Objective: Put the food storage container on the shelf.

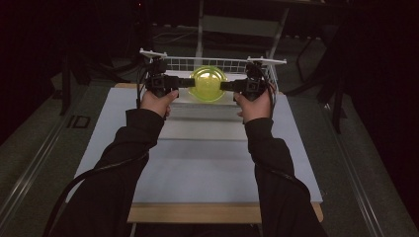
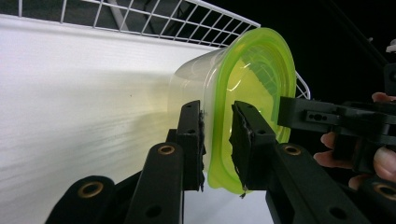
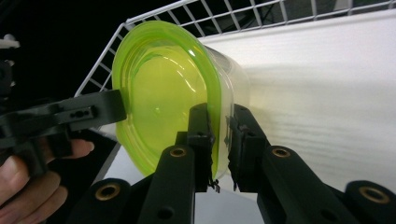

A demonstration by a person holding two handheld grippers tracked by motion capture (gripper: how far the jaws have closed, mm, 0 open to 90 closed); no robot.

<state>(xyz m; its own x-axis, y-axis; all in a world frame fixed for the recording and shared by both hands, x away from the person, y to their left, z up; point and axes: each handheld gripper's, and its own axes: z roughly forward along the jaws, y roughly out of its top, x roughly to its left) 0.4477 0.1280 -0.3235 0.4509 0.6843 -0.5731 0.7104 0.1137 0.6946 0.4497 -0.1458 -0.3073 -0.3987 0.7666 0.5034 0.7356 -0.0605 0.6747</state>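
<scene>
Black left gripper (image 2: 217,140) straddles the lime-green round plastic lid's (image 2: 254,93) rim — pads apart, not pinching. Right gripper (image 3: 220,140) pinches the opposite rim — clear tub (image 3: 233,79) underneath.

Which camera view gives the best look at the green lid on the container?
The right gripper view: the green lid faces the camera there, broad and bright, its rim running between the jaws. The left gripper view catches it more edge-on, partly behind a jaw. The high view has it small and far, between both hand-held grippers.
</scene>
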